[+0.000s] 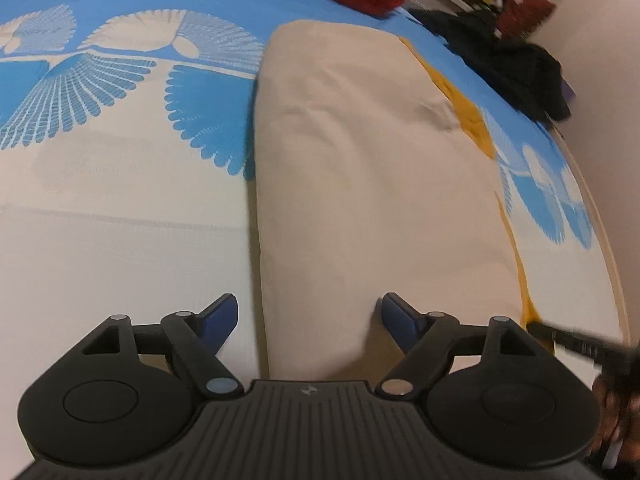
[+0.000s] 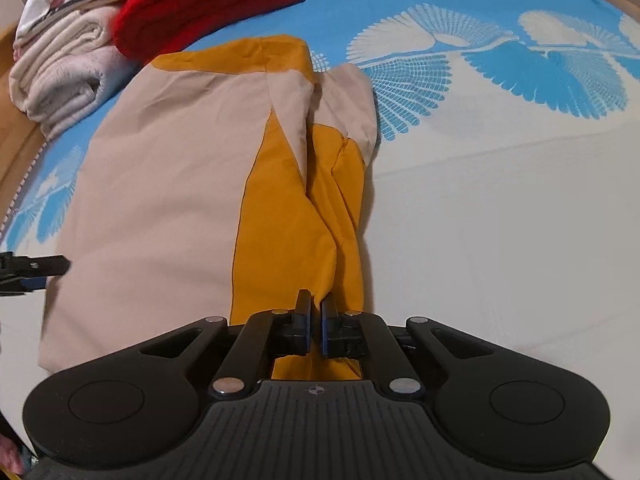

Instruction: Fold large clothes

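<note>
A large beige and mustard-yellow garment [image 1: 368,184] lies lengthwise on the bed, partly folded. In the left wrist view my left gripper [image 1: 310,322] stands open over the garment's near left edge, one blue pad [image 1: 222,320] above the sheet and the other above the beige cloth; nothing is pinched. In the right wrist view the same garment [image 2: 168,184] shows a bunched yellow fold running toward me. My right gripper [image 2: 316,320] is shut on that yellow fold's near end. The left gripper's fingertip [image 2: 44,266] pokes in at the left edge there.
The bedsheet [image 1: 120,240] is white with blue fan-shaped prints. A red knitted item [image 2: 208,8] and a rolled pale towel [image 2: 60,80] lie at the far end. Dark clothes [image 1: 512,64] sit by the bed's right edge near a wall.
</note>
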